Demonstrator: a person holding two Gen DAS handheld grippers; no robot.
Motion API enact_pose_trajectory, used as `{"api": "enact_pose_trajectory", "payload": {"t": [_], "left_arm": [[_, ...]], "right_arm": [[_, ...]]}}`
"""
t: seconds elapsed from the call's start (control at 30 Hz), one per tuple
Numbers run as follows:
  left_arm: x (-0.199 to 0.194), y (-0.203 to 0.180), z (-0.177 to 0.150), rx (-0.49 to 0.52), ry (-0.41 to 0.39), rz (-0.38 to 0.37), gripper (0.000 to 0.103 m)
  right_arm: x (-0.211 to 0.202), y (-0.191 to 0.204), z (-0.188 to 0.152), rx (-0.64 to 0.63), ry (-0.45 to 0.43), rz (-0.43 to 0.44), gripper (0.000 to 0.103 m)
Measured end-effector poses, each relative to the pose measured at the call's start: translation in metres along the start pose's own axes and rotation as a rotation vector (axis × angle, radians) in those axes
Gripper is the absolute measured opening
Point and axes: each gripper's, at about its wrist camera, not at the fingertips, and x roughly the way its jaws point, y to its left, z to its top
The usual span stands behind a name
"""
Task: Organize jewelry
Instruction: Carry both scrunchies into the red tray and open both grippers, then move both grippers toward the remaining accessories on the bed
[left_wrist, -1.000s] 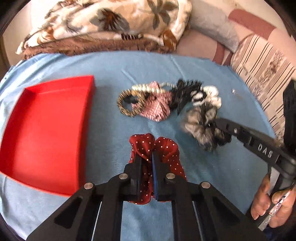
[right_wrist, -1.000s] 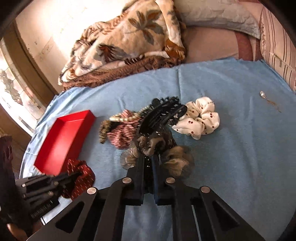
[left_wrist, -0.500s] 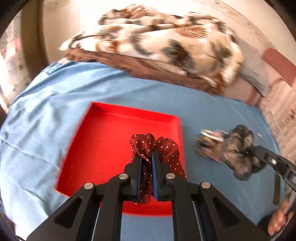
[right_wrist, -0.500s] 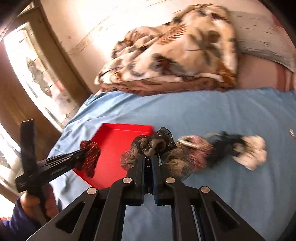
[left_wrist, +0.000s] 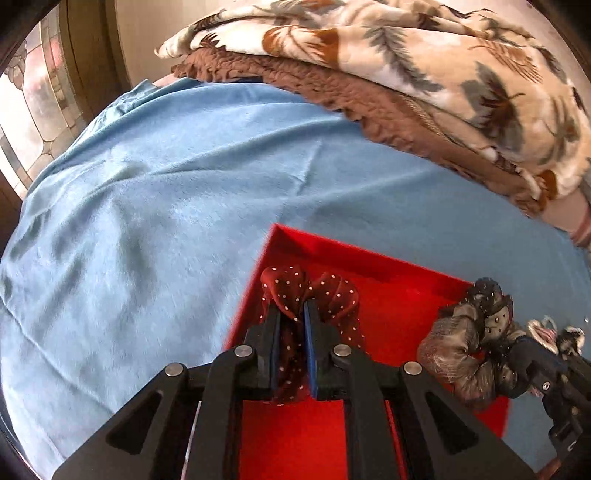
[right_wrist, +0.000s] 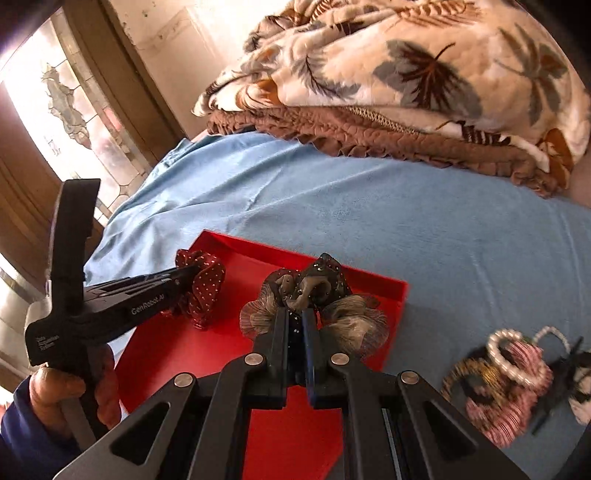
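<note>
My left gripper (left_wrist: 293, 314) is shut on a dark red polka-dot scrunchie (left_wrist: 332, 291) and holds it over the left part of the red tray (left_wrist: 399, 288). It also shows in the right wrist view (right_wrist: 190, 275) with the scrunchie (right_wrist: 207, 284). My right gripper (right_wrist: 295, 314) is shut on a grey-brown sheer scrunchie (right_wrist: 347, 321) over the right part of the tray (right_wrist: 258, 254). That scrunchie also shows in the left wrist view (left_wrist: 465, 339). The remaining pile (right_wrist: 513, 373) of a pearl bracelet, a pink scrunchie, a gold bangle and a black claw clip lies on the blue cloth right of the tray.
A light blue cloth (left_wrist: 166, 206) covers the bed. A folded leaf-print blanket (right_wrist: 406, 74) lies along the far side. A window (right_wrist: 55, 96) and wooden frame stand at the left. A hand (right_wrist: 55, 387) holds the left gripper's handle.
Both grippers have carried their scrunchies left from the pile to above the red tray. The tray now sits directly under both.
</note>
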Motion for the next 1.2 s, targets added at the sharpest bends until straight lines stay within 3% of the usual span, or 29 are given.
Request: {"api": "enact_pose_trajectory", "payload": {"t": [0.1, 0.13, 0.2, 0.3, 0.47, 0.6, 0.67, 0.77, 0.83, 1.0, 1.2], "left_arm": [[0.006, 0.006, 0.008, -0.014, 0.006, -0.032, 0.028], [0.005, 0.006, 0.008, -0.021, 0.009, -0.054, 0.034], [0.0, 0.005, 0.008, -0.024, 0.002, -0.066, 0.041], [-0.013, 0.002, 0.003, -0.018, -0.023, -0.063, 0.056], [-0.043, 0.012, -0.013, -0.047, -0.046, -0.084, 0.059], [-0.069, 0.022, -0.043, -0.092, -0.056, -0.087, 0.061], [-0.079, 0.027, -0.058, -0.116, -0.058, -0.086, 0.061], [-0.096, 0.036, -0.081, -0.149, -0.067, -0.08, 0.061], [-0.106, 0.04, -0.093, -0.167, -0.076, -0.073, 0.061], [-0.132, 0.039, -0.112, -0.146, -0.113, -0.042, 0.061], [-0.151, 0.024, -0.118, -0.108, -0.13, -0.033, 0.061]], "right_arm": [[0.011, -0.002, 0.002, -0.008, 0.012, -0.013, 0.016], [0.013, -0.003, 0.002, -0.012, 0.019, -0.007, 0.021], [0.008, -0.003, 0.0, -0.029, 0.008, -0.024, 0.043], [-0.014, -0.003, -0.005, -0.029, -0.022, -0.014, 0.056], [-0.054, 0.001, -0.046, -0.015, -0.035, -0.038, 0.065], [-0.062, 0.009, -0.092, -0.032, 0.025, -0.07, 0.063], [-0.056, 0.012, -0.106, -0.037, 0.067, -0.073, 0.051], [-0.043, 0.017, -0.116, -0.036, 0.122, -0.086, 0.043], [-0.035, 0.018, -0.12, -0.039, 0.156, -0.115, 0.032], [-0.042, 0.017, -0.125, -0.064, 0.179, -0.181, 0.03], [-0.054, 0.013, -0.137, -0.058, 0.184, -0.185, 0.03]]}}
